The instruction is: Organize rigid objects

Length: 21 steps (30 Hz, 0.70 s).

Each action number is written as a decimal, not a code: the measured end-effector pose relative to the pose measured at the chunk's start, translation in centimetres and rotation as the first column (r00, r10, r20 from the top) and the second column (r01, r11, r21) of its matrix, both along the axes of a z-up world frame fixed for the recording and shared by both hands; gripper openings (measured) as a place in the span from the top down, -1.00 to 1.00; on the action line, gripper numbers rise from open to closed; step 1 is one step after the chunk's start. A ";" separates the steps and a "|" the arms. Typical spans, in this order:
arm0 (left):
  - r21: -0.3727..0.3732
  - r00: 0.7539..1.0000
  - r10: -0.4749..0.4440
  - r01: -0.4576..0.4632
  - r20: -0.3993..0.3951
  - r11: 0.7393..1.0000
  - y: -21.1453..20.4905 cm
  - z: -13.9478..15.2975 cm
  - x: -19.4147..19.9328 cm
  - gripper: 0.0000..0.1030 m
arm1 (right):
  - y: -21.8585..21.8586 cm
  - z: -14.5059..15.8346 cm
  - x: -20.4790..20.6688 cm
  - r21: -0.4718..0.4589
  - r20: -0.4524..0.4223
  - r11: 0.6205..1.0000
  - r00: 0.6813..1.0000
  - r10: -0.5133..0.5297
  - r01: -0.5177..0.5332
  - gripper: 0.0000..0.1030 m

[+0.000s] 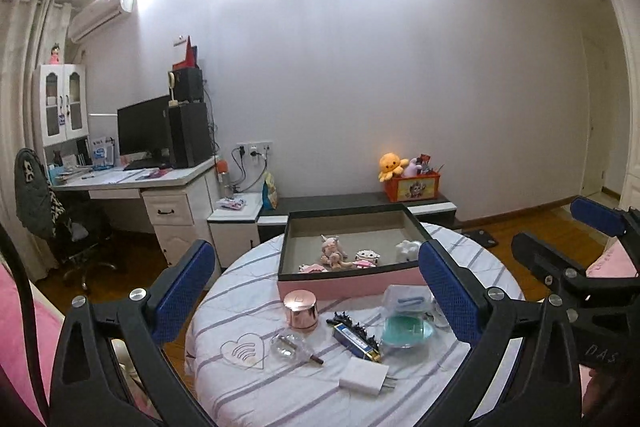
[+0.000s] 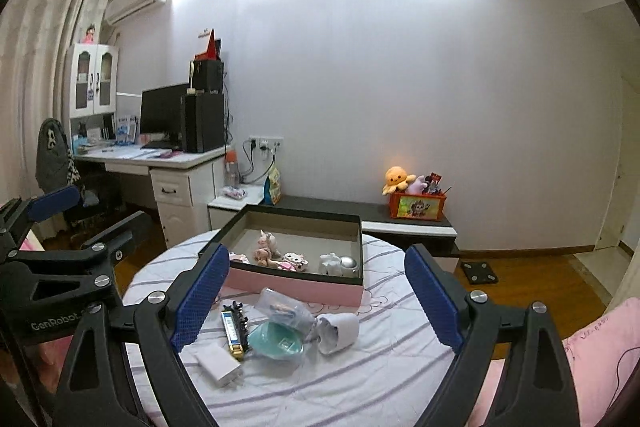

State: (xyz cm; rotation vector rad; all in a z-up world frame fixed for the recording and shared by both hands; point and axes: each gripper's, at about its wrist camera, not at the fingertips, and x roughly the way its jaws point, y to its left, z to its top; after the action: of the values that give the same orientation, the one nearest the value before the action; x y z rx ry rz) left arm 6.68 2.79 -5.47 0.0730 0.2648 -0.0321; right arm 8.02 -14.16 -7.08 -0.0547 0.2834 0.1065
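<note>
A pink box with a dark rim (image 1: 352, 279) (image 2: 296, 285) stands on the round striped table (image 1: 280, 399) and holds several small figurines (image 1: 334, 251). In front of it lie a rose-gold cap (image 1: 301, 309), a clear heart (image 1: 244, 351), a black claw clip (image 1: 356, 327), a blue and yellow pack (image 1: 354, 341), a teal dish (image 2: 276, 343), a white charger (image 1: 364, 379) and a white cup on its side (image 2: 340, 331). My left gripper (image 1: 316, 287) and right gripper (image 2: 318, 295) hover side by side above the table's near edge. Both are open with nothing between their fingers.
A desk with a monitor (image 1: 148, 135) and an office chair (image 1: 48, 211) stand at the left. A low dark bench (image 1: 360, 203) along the wall carries an orange toy bin (image 1: 412, 185). Pink bedding (image 2: 592, 355) lies at the right. Wooden floor surrounds the table.
</note>
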 end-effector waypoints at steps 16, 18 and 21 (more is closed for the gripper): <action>-0.010 0.998 0.024 -0.024 0.054 1.000 0.5 0.7 -2.5 -1.00 | 0.7 1.4 -3.7 0.000 0.068 1.000 0.998 0.011 -0.011 -0.77; -0.014 0.998 0.023 -0.023 0.052 1.000 0.5 0.6 -2.3 -1.00 | 0.7 1.3 -3.8 0.000 0.064 1.000 0.998 0.010 -0.010 -0.77; -0.008 0.999 0.024 -0.023 0.046 1.000 0.4 0.4 -2.1 -1.00 | 0.7 1.3 -3.7 0.001 0.060 1.000 0.998 0.009 -0.009 -0.77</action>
State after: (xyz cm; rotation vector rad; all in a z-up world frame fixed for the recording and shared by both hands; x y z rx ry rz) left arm 4.58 3.17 -5.10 0.0635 0.2192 -0.0078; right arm 4.31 -13.45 -5.74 -0.0580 0.2232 0.1137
